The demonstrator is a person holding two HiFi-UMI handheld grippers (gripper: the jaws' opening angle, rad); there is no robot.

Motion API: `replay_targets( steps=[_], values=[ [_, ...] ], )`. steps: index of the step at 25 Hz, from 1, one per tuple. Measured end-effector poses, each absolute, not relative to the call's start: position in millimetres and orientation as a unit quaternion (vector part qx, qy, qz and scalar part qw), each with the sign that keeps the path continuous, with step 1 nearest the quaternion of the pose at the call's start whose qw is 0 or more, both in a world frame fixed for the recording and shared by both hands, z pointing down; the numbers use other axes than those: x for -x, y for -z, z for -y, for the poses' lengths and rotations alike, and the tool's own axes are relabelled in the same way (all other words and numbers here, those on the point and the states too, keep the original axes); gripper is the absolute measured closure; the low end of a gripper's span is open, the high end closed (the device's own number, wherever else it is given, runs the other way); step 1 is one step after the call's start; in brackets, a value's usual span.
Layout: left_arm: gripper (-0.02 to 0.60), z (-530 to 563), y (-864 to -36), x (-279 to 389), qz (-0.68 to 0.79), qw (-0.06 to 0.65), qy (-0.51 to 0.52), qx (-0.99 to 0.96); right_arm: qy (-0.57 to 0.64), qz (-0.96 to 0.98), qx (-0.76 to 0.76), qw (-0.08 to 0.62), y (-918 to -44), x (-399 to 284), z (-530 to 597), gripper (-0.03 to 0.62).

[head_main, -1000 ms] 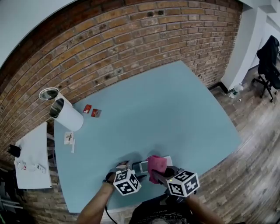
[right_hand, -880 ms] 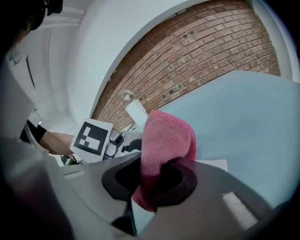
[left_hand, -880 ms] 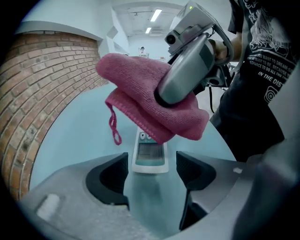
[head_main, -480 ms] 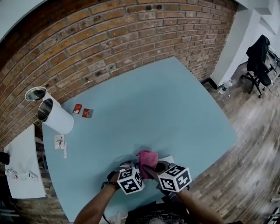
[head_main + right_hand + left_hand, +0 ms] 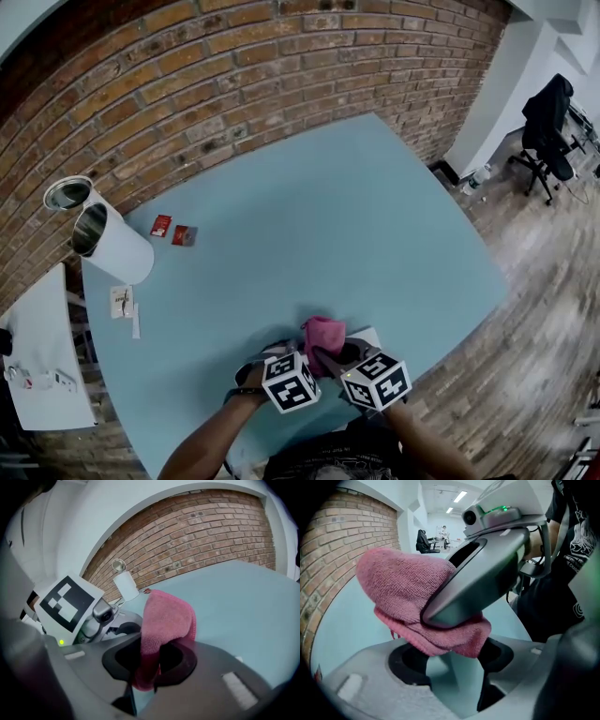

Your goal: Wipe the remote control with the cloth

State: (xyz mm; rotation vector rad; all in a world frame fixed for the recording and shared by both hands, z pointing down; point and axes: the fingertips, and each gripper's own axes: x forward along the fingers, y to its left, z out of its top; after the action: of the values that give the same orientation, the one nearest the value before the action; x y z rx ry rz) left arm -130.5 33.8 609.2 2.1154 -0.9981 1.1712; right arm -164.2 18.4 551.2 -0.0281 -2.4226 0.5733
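Note:
My right gripper (image 5: 327,355) is shut on a pink cloth (image 5: 323,333), which bulges out past its jaws (image 5: 166,616). The cloth rests over the tips of my left gripper (image 5: 281,352), and one of the right gripper's fingers (image 5: 478,583) lies across it. A pale flat remote control (image 5: 454,677) fills the gap between the left gripper's dark pads, its far part hidden under the cloth (image 5: 408,588). The left jaws have just been closing onto it. Both grippers are at the near edge of the light blue table (image 5: 328,216).
A white strip (image 5: 368,336) pokes out right of the cloth; I cannot tell what it is. A white cylinder (image 5: 112,246) and its lid (image 5: 66,194) sit far left, with two red packets (image 5: 173,231) and a card (image 5: 122,302). A brick wall runs behind.
The right gripper has moved left with the cloth, and the two marker cubes are closer together. The cloth now covers the grey remote end seen earlier beside the left gripper.

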Motion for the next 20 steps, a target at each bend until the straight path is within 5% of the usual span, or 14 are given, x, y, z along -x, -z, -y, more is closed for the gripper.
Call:
replay_targets(
  steps=[20],
  values=[
    [0.301, -37.3, -613.7, 134.3, 0.358, 0.291, -0.474, -0.75, -0.24, 0.923, 0.0, 0.301, -558.7, 116.6, 36.4, 0.526]
  ],
)
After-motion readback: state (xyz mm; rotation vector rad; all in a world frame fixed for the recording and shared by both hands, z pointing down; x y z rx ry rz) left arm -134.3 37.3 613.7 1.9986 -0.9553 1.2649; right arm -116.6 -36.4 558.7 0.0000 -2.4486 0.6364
